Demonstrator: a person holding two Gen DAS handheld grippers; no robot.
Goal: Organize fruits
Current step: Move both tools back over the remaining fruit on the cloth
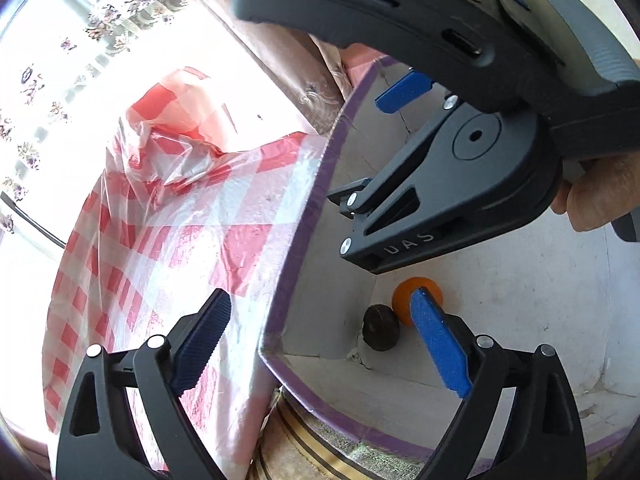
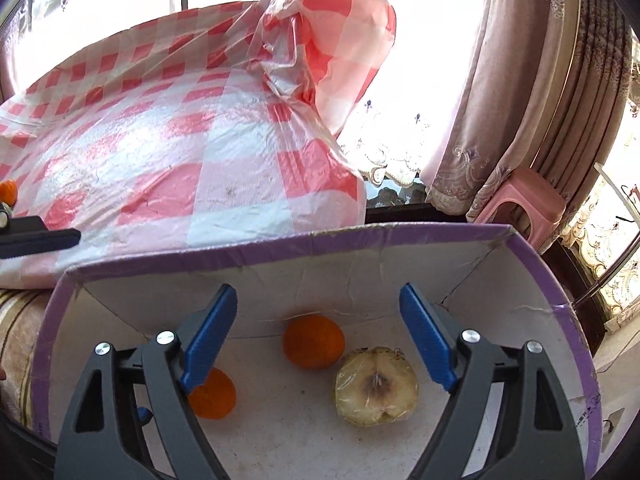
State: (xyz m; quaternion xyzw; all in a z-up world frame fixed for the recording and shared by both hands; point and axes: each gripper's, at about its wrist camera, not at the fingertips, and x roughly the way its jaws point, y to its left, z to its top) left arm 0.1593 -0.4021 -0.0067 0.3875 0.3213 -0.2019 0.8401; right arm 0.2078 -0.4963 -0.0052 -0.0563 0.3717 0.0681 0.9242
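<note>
Blue-padded fingers [image 2: 212,340] of the right gripper [image 2: 320,336] stand spread wide and hold nothing, poised above the white floor of a purple-rimmed cardboard box [image 2: 280,248]. Inside the box lie two oranges, one [image 2: 314,342] near the back wall and another [image 2: 212,398] partly behind the left finger, with a pale halved fruit [image 2: 376,386] wrapped in clear film just beside the first orange, cut face up. On the left wrist view, the left gripper [image 1: 324,344] is likewise released and empty, straddling the box's near wall, one finger over a red-and-white checkered plastic sheet [image 1: 168,216], the other inside the box. Beyond its right finger sit an orange [image 1: 402,296] and a dark round fruit [image 1: 380,328], touching in a corner. Patterned curtains [image 2: 520,100] hang beside a bright window behind.
</note>
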